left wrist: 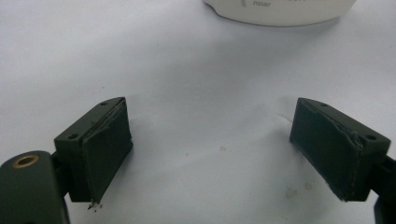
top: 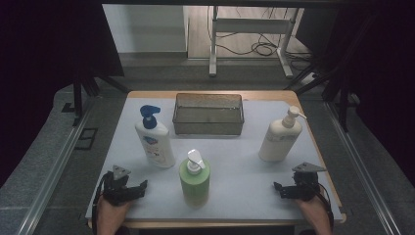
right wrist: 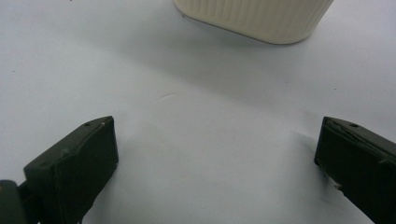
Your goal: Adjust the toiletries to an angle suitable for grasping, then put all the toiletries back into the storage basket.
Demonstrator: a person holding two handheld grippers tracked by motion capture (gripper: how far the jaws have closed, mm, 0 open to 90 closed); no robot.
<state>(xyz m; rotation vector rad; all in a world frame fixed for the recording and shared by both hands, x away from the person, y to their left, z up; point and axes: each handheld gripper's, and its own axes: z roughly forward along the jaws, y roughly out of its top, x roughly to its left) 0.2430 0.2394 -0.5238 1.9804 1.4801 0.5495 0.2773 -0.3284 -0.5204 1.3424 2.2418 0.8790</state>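
Three pump bottles stand on the white mat [top: 235, 161]. A white bottle with a blue pump [top: 154, 140] is at the left, a green bottle with a white pump [top: 195, 179] at the front centre, and a cream bottle [top: 279, 138] at the right. My left gripper [top: 140, 189] rests low at the front left, open and empty. In the left gripper view its jaws [left wrist: 210, 123] stand wide apart, with the white bottle's base [left wrist: 280, 11] ahead. My right gripper [top: 279, 191] lies at the front right, open [right wrist: 217, 137], below the cream bottle's base [right wrist: 254, 18].
A clear rectangular bin [top: 208, 114] sits at the back centre of the mat. The wooden table edge [top: 323, 161] runs along the right. Beyond the table stands a metal frame [top: 249, 29] with cables on the floor.
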